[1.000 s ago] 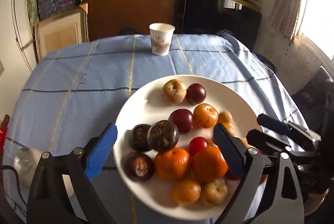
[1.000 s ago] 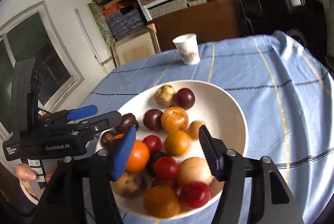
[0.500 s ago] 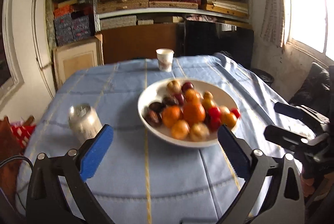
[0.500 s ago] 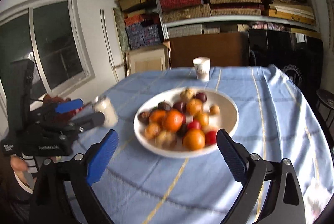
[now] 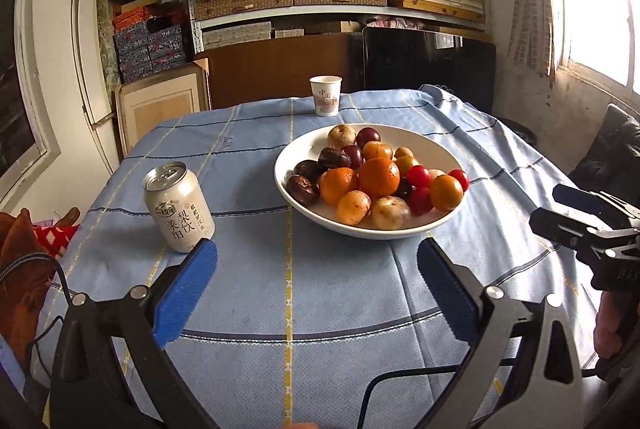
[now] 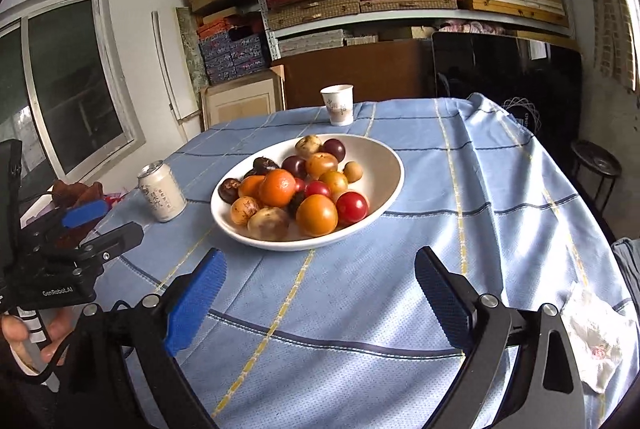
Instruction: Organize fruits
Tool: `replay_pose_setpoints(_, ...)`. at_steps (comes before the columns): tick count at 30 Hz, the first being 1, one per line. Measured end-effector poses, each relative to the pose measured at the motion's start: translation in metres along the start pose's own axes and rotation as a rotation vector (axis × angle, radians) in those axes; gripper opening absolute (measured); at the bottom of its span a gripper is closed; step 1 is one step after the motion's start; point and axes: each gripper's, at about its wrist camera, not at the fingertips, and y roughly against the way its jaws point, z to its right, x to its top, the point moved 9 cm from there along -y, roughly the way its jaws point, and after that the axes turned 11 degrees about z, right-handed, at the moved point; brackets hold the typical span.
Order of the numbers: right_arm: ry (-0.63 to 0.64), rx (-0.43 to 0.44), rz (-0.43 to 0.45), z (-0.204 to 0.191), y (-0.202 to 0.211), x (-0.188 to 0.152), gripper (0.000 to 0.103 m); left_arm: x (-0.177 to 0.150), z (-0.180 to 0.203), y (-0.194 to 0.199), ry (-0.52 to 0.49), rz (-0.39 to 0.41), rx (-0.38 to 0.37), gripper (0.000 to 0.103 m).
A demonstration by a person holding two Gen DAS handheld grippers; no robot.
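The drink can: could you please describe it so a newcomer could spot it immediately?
On the round table under a blue checked tablecloth, look left of the wide white bowl piled with fruit. The pale metal drink can stands upright there, alone, with dark Chinese lettering, unlike the white paper cup behind the bowl.

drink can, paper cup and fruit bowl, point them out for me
drink can point(image 5: 179, 207), left wrist view, on its printed side
paper cup point(image 5: 326, 96), left wrist view, on its front wall
fruit bowl point(image 6: 386, 165), right wrist view, on the bare inner wall at the right

I am in a home storeroom: shelves point(image 5: 340, 5) stacked with flat boxes point(image 6: 312, 9), a window point(image 6: 72, 85), a cloth-covered bench point(image 5: 320, 309).
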Motion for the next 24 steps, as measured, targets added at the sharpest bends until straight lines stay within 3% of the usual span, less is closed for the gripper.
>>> replay_pose_setpoints(11, 0.098, -0.015, -0.026, -0.012, -0.005, -0.008, 0.096, -0.004, -0.004, 0.003, 0.010, -0.010, 0.014, 0.098)
replay_pose_setpoints(24, 0.109, -0.016, -0.044, -0.013, -0.007, -0.013, 0.096, -0.005, -0.008, 0.002, 0.027, -0.017, 0.017, 0.098)
